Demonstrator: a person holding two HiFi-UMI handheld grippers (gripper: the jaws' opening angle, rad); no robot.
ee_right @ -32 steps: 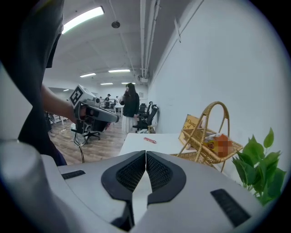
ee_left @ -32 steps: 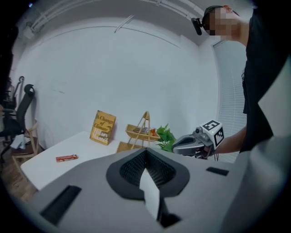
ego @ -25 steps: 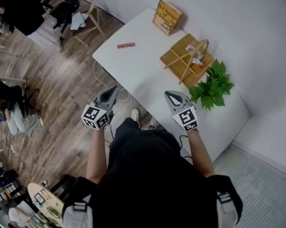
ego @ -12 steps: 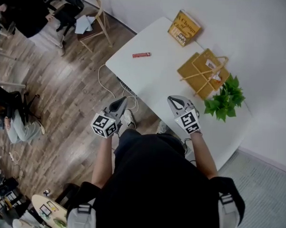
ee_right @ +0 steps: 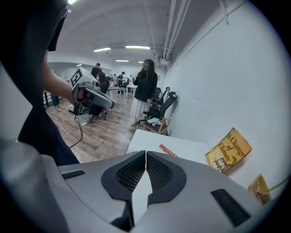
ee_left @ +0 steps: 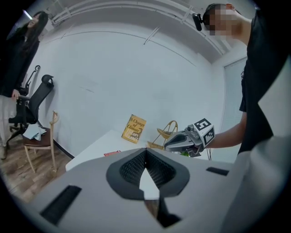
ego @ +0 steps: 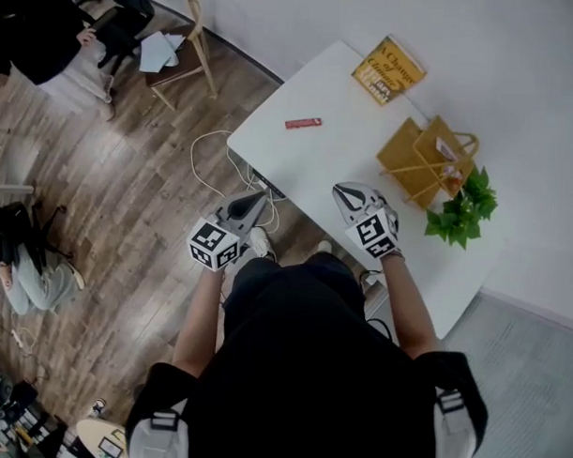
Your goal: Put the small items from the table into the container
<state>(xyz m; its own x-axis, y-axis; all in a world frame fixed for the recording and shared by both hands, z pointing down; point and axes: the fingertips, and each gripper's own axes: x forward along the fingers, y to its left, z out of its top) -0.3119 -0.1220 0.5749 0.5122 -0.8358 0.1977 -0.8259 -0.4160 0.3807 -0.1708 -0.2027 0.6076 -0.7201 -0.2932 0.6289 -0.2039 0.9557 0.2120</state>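
Note:
A small red item (ego: 303,123) lies on the white table (ego: 364,151), also seen in the left gripper view (ee_left: 111,153) and the right gripper view (ee_right: 167,150). A wicker basket (ego: 425,162) with a hoop handle stands at the table's right, holding some small things. My left gripper (ego: 261,197) hovers off the table's near edge over the floor, jaws shut and empty (ee_left: 145,150). Just over the near edge, my right gripper (ego: 340,190) is shut on nothing (ee_right: 145,153).
A yellow book (ego: 390,69) lies at the table's far end, and a green plant (ego: 464,209) stands beside the basket. On the wooden floor left of the table there is a wooden chair (ego: 185,41) and a white cable (ego: 214,150). People stand and sit farther off.
Both grippers have moved along the table's near edge toward the red item. The jaws stay shut.

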